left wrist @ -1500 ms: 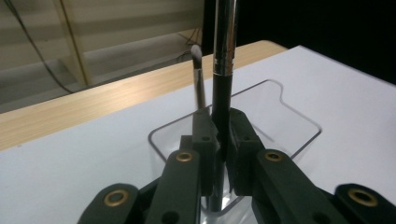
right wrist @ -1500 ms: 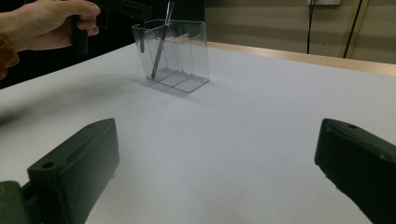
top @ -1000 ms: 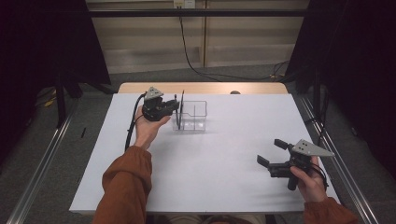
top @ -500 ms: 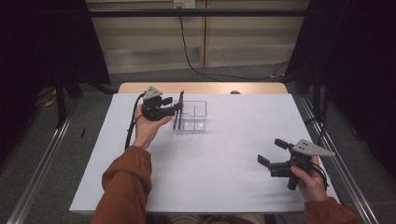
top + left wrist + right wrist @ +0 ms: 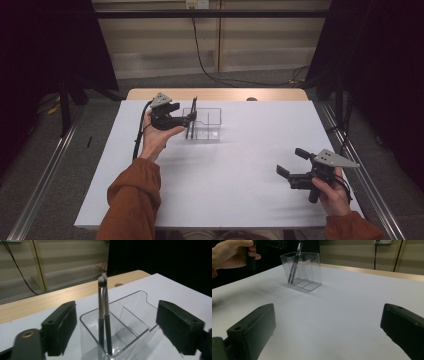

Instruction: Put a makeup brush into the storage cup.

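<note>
High view: the left gripper (image 5: 187, 119) sits at the left end of the clear acrylic organizer (image 5: 204, 124), its jaws just having been opening, with the two makeup brushes (image 5: 191, 119) standing upright right at its tips. A second ago the jaws were pinched on a brush there; now they stand off it, so I judge the brush released into the end compartment and that placement done. The right gripper (image 5: 291, 165) hovers over the white table (image 5: 235, 185), well apart from the organizer, jaws spread and holding nothing.

Left gripper view: both brushes (image 5: 103, 312) stand between the spread jaws, touching neither pad, bristles up, leaning together in the nearest compartment of the organizer (image 5: 130, 320).

Right gripper view: its own jaws stand wide over bare table; far ahead, the organizer (image 5: 303, 270) holds the brushes (image 5: 294, 267), with the left hand (image 5: 233, 252) just beside it.
</note>
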The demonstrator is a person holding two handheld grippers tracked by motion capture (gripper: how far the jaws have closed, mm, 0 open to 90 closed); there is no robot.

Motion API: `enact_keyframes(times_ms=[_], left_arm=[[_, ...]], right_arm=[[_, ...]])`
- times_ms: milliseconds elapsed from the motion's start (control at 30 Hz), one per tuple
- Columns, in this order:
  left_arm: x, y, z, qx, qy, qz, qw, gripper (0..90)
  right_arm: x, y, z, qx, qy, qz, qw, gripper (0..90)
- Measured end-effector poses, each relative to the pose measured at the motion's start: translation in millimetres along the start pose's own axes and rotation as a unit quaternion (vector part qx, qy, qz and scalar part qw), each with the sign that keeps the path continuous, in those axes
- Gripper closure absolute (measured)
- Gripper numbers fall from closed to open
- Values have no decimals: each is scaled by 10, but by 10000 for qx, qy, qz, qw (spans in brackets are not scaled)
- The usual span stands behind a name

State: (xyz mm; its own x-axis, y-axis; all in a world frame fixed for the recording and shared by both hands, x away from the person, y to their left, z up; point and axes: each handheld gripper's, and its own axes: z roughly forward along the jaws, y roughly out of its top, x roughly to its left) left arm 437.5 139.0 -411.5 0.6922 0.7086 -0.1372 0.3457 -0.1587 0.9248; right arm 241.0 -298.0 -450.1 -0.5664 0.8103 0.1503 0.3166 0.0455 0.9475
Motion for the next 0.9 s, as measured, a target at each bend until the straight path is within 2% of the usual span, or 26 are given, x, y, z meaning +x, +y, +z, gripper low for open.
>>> enact_keyframes(times_ms=[133, 233, 500, 600, 667, 833, 900], left_arm=[[-17, 16, -40, -39, 12, -201, 9998, 65], [-65, 24, -98, -119, -1, 0, 9999, 30], [-110, -37, -268, -55, 170, -78, 9998, 30], [-150, -54, -356, -200, 121, -33, 9997, 30], [-179, -51, -397, -164, 130, 99, 9997, 30], [-257, -71, -508, -178, 182, 255, 9993, 30], [-265, -96, -557, -237, 173, 235, 9993, 30]], right_arm=[[-8, 2, -4, -7, -12, 5, 10000, 0], [-1, 6, -16, -20, 14, 27, 10000, 0], [3, 9, -20, -48, -87, 20, 9999, 0], [2, 7, -11, -44, -141, 6, 9999, 0], [0, 7, -9, -61, -149, 20, 9999, 0], [8, 7, -10, -79, -161, 9, 9998, 0], [7, 8, -13, -80, -168, -5, 9998, 0]])
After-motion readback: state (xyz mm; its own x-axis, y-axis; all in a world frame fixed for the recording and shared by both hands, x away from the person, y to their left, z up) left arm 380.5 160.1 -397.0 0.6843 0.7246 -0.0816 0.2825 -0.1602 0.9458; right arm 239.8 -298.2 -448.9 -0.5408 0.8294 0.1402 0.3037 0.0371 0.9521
